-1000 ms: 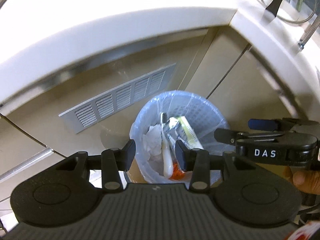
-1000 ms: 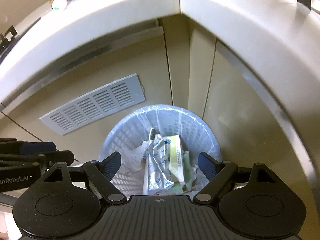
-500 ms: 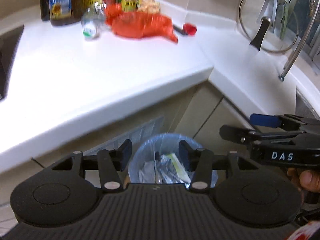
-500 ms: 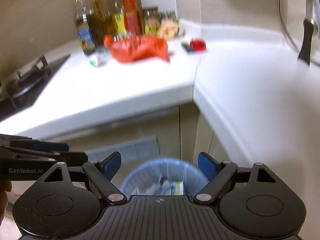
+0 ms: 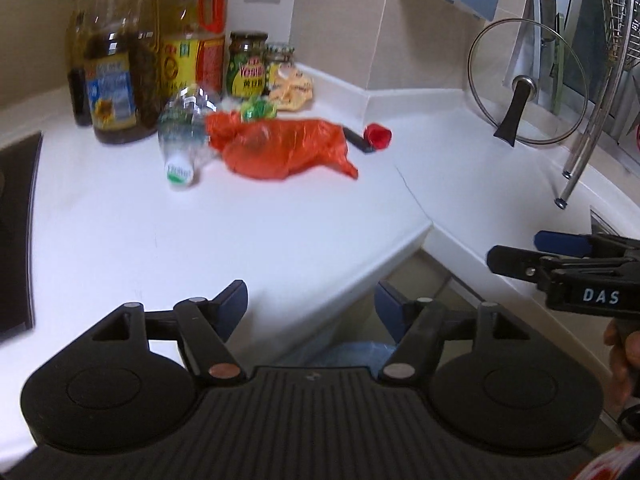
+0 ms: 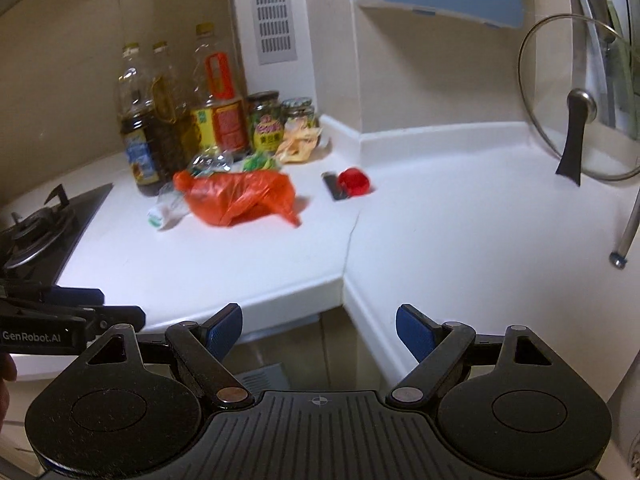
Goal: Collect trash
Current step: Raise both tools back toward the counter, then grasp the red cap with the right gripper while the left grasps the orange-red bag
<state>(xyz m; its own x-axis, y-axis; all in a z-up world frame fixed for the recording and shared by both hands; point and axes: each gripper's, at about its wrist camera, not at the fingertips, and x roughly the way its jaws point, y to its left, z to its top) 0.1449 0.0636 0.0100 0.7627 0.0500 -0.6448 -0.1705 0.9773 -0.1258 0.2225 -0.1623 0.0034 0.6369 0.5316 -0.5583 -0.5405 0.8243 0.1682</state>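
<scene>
Trash lies at the back of the white counter (image 5: 260,240): a crumpled orange plastic bag (image 5: 284,148) (image 6: 240,198), a clear plastic bottle (image 5: 184,136) (image 6: 172,204) on its side left of it, a green wrapper (image 5: 258,110) and a yellowish wrapper (image 5: 290,90) behind, and a red cap (image 5: 378,136) (image 6: 353,180) beside a small black item (image 5: 356,141). My left gripper (image 5: 310,306) hangs over the counter's front edge, its jaws opening with nothing between them. My right gripper (image 6: 320,330) is open and empty, near the counter corner. The blue bin liner (image 5: 348,354) shows just below the left fingers.
Oil bottles (image 5: 120,60) and jars (image 5: 246,66) stand against the back wall. A gas hob (image 6: 36,232) is at the left. A glass pot lid (image 5: 524,84) leans at the right by a metal rack leg (image 5: 580,148). A hand (image 5: 624,352) holds the right gripper.
Both grippers rose from over the trash bin and tilted up, so the countertop and its trash came into view. The left jaws widened; the right jaws kept their width.
</scene>
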